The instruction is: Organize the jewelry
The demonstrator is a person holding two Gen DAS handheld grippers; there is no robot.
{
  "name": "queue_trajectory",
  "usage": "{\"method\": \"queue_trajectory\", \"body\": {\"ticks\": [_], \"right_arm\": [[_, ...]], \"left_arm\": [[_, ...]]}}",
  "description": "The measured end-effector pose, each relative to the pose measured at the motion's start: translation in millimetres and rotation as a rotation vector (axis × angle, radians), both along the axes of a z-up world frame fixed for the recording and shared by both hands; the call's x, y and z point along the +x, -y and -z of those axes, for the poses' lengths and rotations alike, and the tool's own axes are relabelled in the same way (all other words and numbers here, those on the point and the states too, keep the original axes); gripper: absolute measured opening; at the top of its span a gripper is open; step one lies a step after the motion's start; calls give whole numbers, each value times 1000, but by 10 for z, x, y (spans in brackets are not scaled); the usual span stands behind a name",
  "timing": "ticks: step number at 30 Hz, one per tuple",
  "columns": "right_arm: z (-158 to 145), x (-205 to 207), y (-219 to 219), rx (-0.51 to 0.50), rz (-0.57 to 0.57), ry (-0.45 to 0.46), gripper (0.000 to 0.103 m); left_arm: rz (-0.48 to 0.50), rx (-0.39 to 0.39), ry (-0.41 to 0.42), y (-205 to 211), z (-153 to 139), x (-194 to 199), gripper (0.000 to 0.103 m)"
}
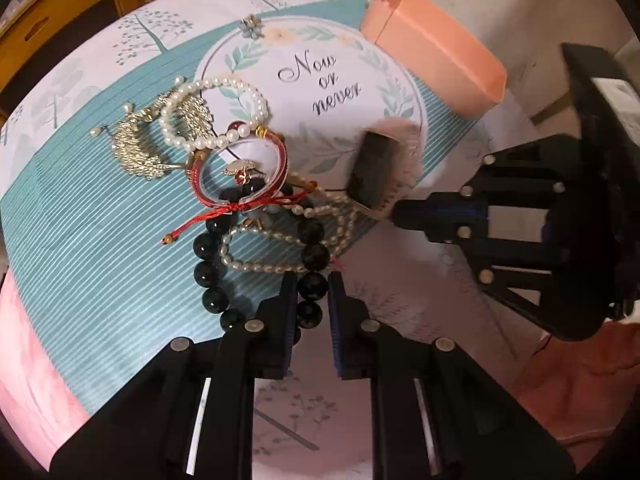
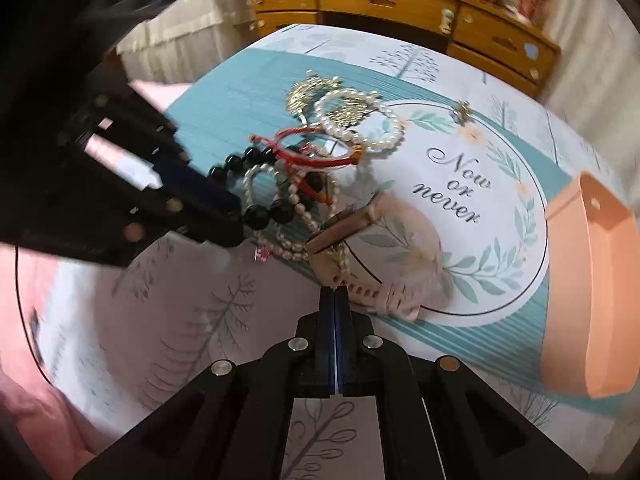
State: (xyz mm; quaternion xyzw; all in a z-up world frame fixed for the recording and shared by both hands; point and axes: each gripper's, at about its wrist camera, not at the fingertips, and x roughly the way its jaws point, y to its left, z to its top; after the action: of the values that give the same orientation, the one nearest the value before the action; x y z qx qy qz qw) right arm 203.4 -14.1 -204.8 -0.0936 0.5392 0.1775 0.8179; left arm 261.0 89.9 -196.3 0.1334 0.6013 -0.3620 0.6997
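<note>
A heap of jewelry lies on a printed cloth: a black bead bracelet (image 1: 208, 272), a pearl necklace (image 1: 280, 240), a red cord bangle (image 1: 240, 168), a pearl bracelet (image 1: 212, 112) and gold leaf pieces (image 1: 136, 148). My left gripper (image 1: 313, 280) is shut on the black bead bracelet at the heap's near edge. My right gripper (image 2: 333, 294) is shut on the strap of a pink watch (image 2: 384, 256), seen blurred; the watch (image 1: 376, 168) also shows in the left wrist view. The right gripper's fingers (image 1: 400, 208) reach in from the right there.
An open peach box (image 1: 432, 48) lies on its side at the far right, also in the right wrist view (image 2: 588, 280). A small flower brooch (image 1: 251, 26) lies apart at the back. Wooden drawers (image 2: 400, 4) stand beyond the cloth. Pink fabric (image 1: 32, 360) borders the near side.
</note>
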Motion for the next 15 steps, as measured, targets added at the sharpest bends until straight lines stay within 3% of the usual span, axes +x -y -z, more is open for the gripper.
{"method": "queue_trajectory", "body": {"ticks": [6,15], "right_arm": [[-131,22,123,124,105,-40,0],[-338,-1,155,217,181,-6,0]], "left_arm": [[-114,-81,-18,-208,-385,-91,12],[-322,-214,15,-501,-966,-264,12]]}}
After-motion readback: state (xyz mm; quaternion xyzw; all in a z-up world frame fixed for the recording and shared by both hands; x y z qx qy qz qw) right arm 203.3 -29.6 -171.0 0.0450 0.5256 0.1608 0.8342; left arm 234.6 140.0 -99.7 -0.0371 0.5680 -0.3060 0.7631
